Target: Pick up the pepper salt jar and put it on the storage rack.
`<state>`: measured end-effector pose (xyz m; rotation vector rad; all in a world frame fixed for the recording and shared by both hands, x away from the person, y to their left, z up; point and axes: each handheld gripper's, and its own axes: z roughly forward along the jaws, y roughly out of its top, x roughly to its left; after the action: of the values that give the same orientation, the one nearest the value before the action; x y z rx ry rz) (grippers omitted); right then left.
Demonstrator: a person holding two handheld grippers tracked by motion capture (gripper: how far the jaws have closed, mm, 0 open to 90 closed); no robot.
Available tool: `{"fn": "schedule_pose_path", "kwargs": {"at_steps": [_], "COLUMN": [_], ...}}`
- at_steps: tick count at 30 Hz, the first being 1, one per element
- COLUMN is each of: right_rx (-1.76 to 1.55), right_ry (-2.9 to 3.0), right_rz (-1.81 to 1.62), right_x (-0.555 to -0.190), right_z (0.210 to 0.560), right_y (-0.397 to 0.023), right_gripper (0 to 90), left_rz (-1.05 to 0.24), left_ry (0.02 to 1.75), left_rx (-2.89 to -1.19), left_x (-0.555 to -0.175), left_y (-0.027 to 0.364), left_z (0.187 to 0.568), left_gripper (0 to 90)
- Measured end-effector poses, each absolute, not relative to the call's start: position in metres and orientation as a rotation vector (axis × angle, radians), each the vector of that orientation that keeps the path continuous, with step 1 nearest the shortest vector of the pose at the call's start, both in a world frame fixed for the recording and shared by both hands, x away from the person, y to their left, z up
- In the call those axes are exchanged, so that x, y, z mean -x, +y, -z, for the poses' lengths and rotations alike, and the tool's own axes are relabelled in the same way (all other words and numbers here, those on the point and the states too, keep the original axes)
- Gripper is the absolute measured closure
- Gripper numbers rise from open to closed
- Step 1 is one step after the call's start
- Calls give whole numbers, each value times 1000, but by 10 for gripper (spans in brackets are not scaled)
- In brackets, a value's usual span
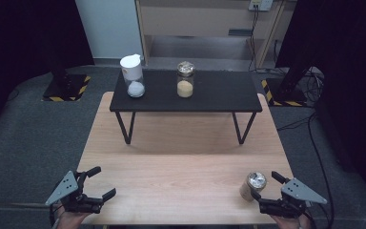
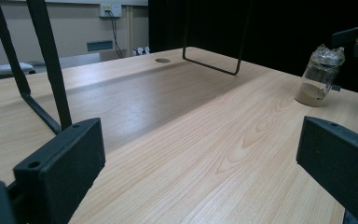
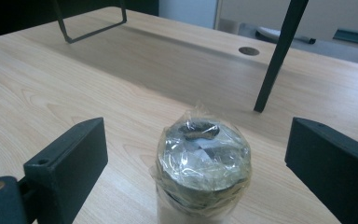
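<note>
Right gripper [image 1: 263, 187] sits at the near right corner of the counter [image 1: 181, 167], jaws spread wide and released. A small jar [image 1: 253, 186] with a crinkled plastic-wrapped top stands upright between those jaws; in the right gripper view the jar [image 3: 203, 165] is centred between the fingers [image 3: 70, 158], apart from both. Jar holds a shallow layer of tan powder, seen in the left gripper view [image 2: 318, 77].

Left gripper [image 1: 101, 183] rests at the near left corner, well apart from the jar, jaws also open and grasping nothing.

A low black shelf [image 1: 186, 93] on thin metal legs stands on the far half of the counter. On it: a white-lidded jar [image 1: 133, 75] with white contents at the left, and a foil-topped jar [image 1: 185, 79] with yellowish contents near the middle. The two stand apart.
</note>
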<state>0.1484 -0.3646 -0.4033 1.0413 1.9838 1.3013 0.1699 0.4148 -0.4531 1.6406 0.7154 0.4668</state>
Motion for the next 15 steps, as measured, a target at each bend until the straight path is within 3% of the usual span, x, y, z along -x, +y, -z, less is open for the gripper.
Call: {"fn": "schedule_pose_path", "kwargs": {"at_steps": [15], "right_rx": [-1086], "right_ry": [2063], "right_rz": [-1245], "right_x": [-175], "right_z": [409], "right_y": [-361], "right_gripper": [115], "left_rz": [-467], "left_ry": [715], "left_rx": [-1641], "left_x": [-170], "left_y": [415], "left_z": [453], "left_gripper": [1]}}
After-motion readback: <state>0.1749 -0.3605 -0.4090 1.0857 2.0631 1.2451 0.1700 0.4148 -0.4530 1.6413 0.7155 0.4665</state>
